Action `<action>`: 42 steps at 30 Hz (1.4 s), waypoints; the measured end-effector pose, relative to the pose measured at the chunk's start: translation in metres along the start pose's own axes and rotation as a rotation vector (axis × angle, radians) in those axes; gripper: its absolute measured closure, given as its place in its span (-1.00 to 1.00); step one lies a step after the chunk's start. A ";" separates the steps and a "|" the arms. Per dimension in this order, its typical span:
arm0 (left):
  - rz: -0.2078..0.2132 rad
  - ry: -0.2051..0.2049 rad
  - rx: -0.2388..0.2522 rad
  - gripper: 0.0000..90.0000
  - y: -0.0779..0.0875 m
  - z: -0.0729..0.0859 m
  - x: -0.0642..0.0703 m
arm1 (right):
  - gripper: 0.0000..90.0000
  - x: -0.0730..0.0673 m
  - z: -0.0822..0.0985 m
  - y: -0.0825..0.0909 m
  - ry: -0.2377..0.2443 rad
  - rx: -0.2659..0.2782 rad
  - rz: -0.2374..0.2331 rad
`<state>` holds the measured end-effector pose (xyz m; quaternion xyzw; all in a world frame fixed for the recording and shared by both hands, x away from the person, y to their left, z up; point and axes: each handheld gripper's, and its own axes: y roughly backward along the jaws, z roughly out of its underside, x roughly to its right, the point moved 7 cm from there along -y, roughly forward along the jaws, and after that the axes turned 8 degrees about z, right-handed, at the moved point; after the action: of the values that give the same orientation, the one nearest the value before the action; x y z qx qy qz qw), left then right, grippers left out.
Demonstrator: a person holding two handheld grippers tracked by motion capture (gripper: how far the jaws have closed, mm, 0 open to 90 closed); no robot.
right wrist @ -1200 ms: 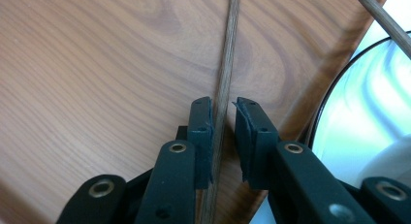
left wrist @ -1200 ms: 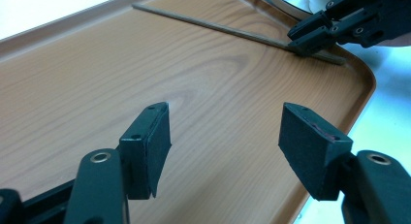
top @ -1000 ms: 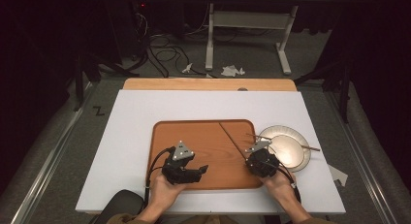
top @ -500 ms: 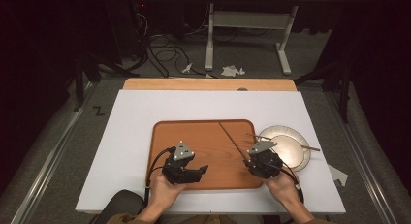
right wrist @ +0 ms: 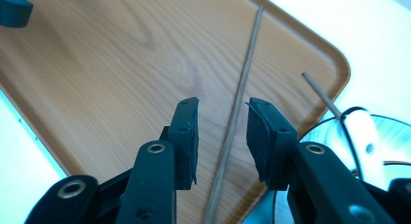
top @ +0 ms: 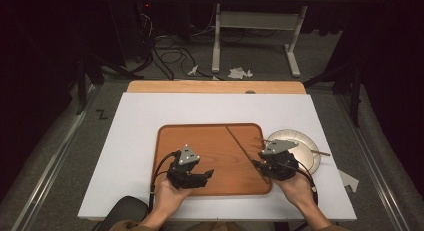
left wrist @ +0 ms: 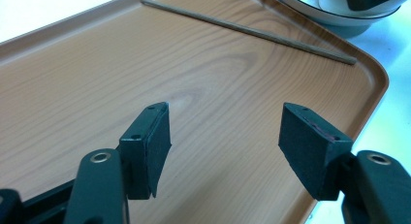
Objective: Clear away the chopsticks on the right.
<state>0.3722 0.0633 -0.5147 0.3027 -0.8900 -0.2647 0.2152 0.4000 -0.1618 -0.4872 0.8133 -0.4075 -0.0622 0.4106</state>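
A thin wooden chopstick (top: 245,151) lies slantwise on the right part of a brown wooden tray (top: 200,141). My right gripper (top: 260,166) hovers just over its near end. In the right gripper view the jaws (right wrist: 220,112) have just been opening, and the chopstick (right wrist: 242,88) lies flat on the tray (right wrist: 97,64) in the gap below them, with no pad pressing on it. My left gripper (top: 205,177) rests low over the tray's near middle. Its jaws (left wrist: 225,122) stand wide apart with nothing between them, and the chopstick (left wrist: 252,32) lies farther off.
A pale round plate (top: 300,141) sits on the white table board just right of the tray, with a second chopstick (top: 320,152) across it. The plate (right wrist: 387,136) and that stick (right wrist: 320,93) lie close to my right gripper. A wooden strip (top: 215,87) borders the board's far edge.
My right gripper has lifted a little off the tray and its jaws have spread. The chopstick stays lying in the same place. The left hand has not moved.
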 end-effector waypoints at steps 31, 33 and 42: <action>-0.002 -0.003 -0.005 -0.21 0.000 0.000 0.000 | 0.40 0.073 0.004 0.037 -0.121 0.087 0.078; -0.001 -0.004 -0.008 -0.21 0.000 0.001 0.000 | 0.40 0.079 0.006 0.038 -0.131 0.079 0.097; -0.002 -0.005 -0.018 -0.21 -0.001 0.002 0.000 | 0.40 0.108 0.020 0.044 -0.200 0.059 0.146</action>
<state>0.3718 0.0630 -0.5167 0.3011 -0.8878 -0.2735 0.2152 0.4358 -0.2660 -0.4440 0.7829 -0.5063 -0.1009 0.3472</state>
